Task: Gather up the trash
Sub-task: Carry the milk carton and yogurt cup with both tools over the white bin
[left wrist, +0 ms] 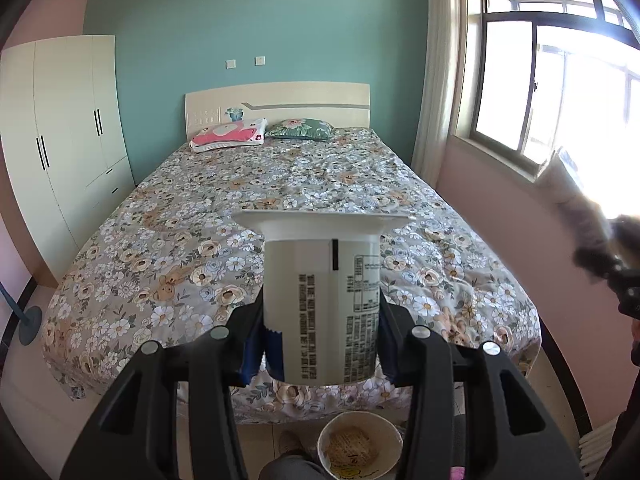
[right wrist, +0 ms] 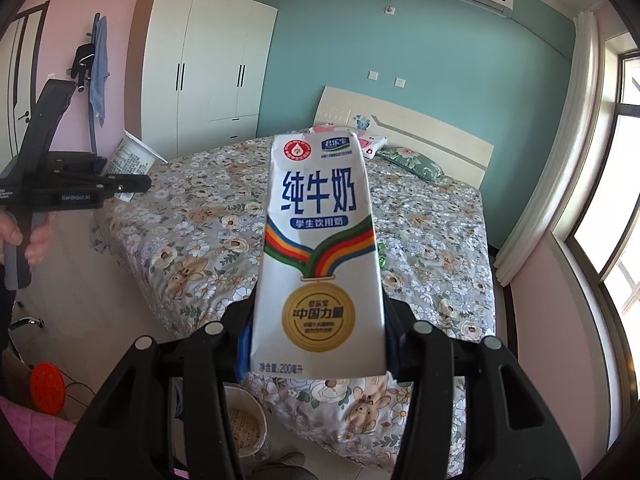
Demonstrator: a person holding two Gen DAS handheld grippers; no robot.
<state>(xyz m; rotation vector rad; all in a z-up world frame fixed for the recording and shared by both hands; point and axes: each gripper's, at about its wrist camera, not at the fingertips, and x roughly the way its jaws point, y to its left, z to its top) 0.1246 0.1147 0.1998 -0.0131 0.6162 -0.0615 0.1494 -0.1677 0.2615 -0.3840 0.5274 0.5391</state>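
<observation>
A: Left gripper (left wrist: 320, 344)?
B: Clamped on white cup (left wrist: 322, 300), upright, flange up, long axis at 12 o'clock.
A: Right gripper (right wrist: 318, 340)?
B: Clenched on milk carton (right wrist: 318, 252), upright likewise.
A: Drop target?
B: Likely paper bowl (left wrist: 360, 446) on floor, 6 o'clock beneath left gripper, nearer left.

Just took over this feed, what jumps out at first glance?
Both grippers are loaded: the right gripper holds a milk carton upright, and the left gripper holds a white plastic cup. Behind them lies the flowered bed; a paper bowl sits on the floor below.
</observation>
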